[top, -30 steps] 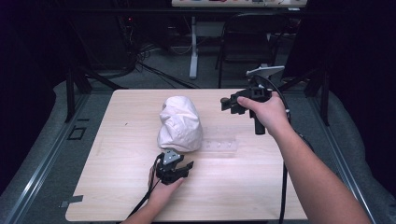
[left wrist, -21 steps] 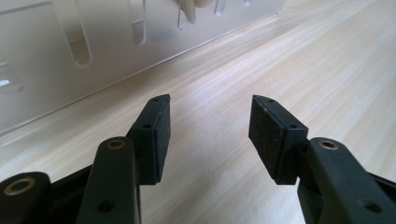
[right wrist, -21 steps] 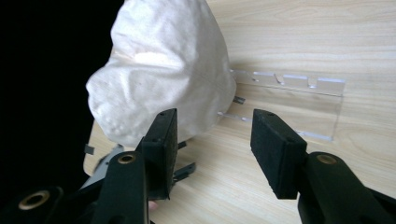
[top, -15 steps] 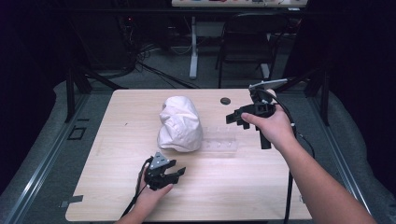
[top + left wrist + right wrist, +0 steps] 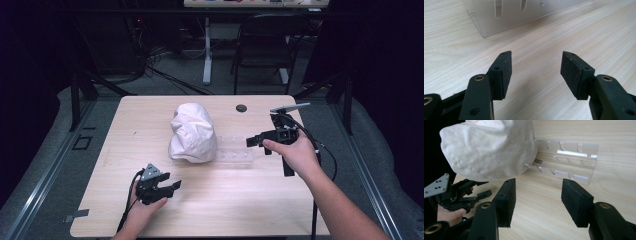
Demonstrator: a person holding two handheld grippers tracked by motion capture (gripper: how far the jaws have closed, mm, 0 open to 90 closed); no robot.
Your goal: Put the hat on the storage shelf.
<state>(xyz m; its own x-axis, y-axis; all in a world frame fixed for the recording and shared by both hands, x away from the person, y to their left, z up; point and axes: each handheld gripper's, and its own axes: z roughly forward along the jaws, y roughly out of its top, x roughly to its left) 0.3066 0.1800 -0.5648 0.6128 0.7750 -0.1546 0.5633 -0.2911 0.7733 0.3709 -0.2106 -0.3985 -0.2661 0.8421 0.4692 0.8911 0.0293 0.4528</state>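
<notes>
Both jaw sets have just been opening and stand wide, empty: the left hand-held gripper (image 5: 172, 187) short of the clear rack (image 5: 235, 150), the right hand-held gripper (image 5: 253, 140) beside it. The white cap (image 5: 192, 132) already rests on the rack's far end; judged finished, hands only need clearing away.

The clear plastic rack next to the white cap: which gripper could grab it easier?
Probably the right gripper: its open jaws hover beside the clear plastic rack. The left gripper, also open, sits farther away near the table's front edge.
</notes>
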